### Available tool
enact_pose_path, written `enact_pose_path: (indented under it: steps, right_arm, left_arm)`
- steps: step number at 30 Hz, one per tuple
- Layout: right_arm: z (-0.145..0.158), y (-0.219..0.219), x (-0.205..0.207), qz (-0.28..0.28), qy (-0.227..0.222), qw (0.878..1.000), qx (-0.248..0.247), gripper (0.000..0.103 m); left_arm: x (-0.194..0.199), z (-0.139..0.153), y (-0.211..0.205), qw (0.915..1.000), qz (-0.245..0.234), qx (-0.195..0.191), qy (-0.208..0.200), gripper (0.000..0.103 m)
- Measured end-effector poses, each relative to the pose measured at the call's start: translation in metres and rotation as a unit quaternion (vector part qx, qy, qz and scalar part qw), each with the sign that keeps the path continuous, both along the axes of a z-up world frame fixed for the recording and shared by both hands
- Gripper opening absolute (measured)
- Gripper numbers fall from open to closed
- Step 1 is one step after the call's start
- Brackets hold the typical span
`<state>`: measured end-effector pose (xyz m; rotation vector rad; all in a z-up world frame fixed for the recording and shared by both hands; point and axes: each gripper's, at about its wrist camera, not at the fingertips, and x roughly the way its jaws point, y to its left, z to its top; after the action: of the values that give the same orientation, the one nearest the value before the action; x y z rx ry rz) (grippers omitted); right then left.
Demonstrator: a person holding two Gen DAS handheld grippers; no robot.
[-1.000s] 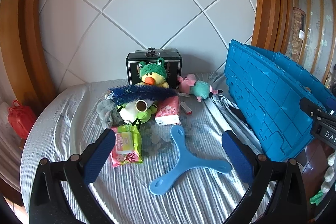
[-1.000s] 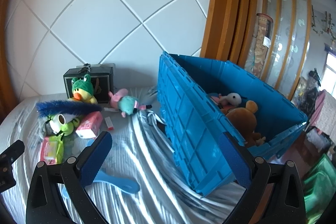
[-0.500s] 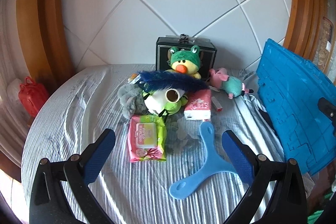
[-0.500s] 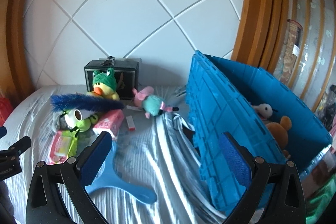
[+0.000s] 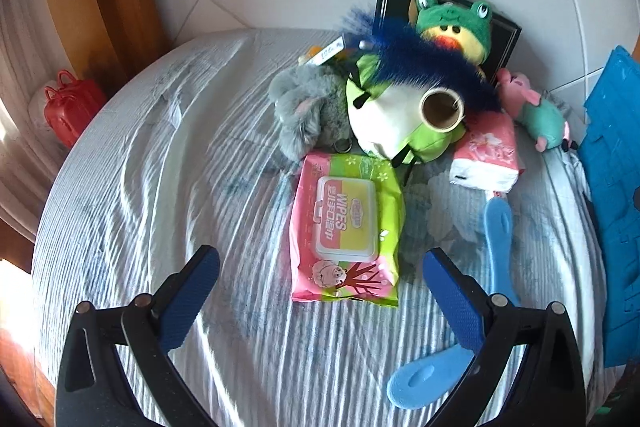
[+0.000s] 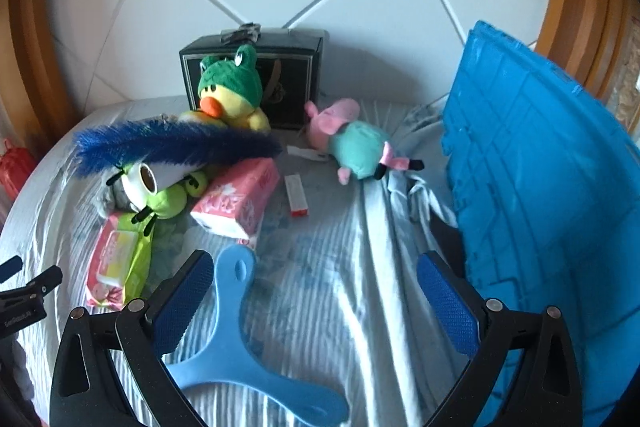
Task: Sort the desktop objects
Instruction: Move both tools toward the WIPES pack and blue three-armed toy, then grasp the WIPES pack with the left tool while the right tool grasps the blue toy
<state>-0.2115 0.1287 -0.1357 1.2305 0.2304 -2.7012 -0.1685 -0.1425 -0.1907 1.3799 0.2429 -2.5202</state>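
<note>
My left gripper [image 5: 320, 287] is open and empty, hovering just in front of a pink and green wipes pack [image 5: 346, 227] on the striped sheet. Behind the pack lie a grey plush [image 5: 304, 107], a green and white plush [image 5: 396, 123] under a blue feather duster [image 5: 420, 67], a frog-hat duck plush [image 5: 456, 27] and a pink tissue pack [image 5: 486, 155]. My right gripper [image 6: 312, 291] is open and empty above a light blue three-armed boomerang [image 6: 240, 347]. A pink pig plush [image 6: 352, 139] and a small white and red tube [image 6: 296, 195] lie farther back.
A blue plastic crate [image 6: 540, 187] stands at the right, its ribbed wall close to my right gripper. A black box [image 6: 256, 79] sits against the white tiled wall. A red bag [image 5: 72, 107] rests off the sheet's left edge. The left gripper's body [image 6: 24, 299] shows at far left.
My left gripper swung left and moved closer, bringing the wipes pack between its fingers' line. My right gripper turned left too, away from the crate's inside toward the boomerang and toys.
</note>
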Motion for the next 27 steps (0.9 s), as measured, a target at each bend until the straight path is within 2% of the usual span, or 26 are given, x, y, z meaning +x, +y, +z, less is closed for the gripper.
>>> enact_pose_path:
  steps: [8, 14, 17, 21, 23, 27]
  right_arm:
    - [-0.071, -0.021, -0.044, 0.019, -0.103, 0.994, 0.007, 0.103]
    - [-0.110, -0.033, -0.032, 0.042, -0.184, 0.982, -0.002, 0.102]
    - [-0.124, -0.041, -0.020, 0.053, -0.208, 0.977, 0.008, 0.098]
    - [-0.133, -0.045, -0.007, 0.058, -0.226, 0.972, 0.017, 0.088]
    - [-0.134, -0.045, 0.000, 0.062, -0.233, 0.970, 0.017, 0.088]
    - [-0.131, -0.040, 0.015, 0.078, -0.233, 0.969, 0.017, 0.088]
  left_arm:
    - [-0.043, -0.058, -0.002, 0.9971, -0.022, 0.016, -0.071, 0.103]
    - [-0.069, -0.091, 0.007, 0.9924, -0.047, 0.024, -0.111, 0.103]
    - [-0.079, -0.109, 0.013, 0.9886, -0.051, 0.004, -0.141, 0.103]
    - [-0.072, -0.108, 0.016, 0.9904, -0.059, 0.006, -0.125, 0.103]
    - [-0.061, -0.104, 0.017, 0.9913, -0.064, 0.014, -0.114, 0.091]
    - [-0.022, -0.096, 0.022, 0.9916, -0.062, 0.014, -0.113, 0.084]
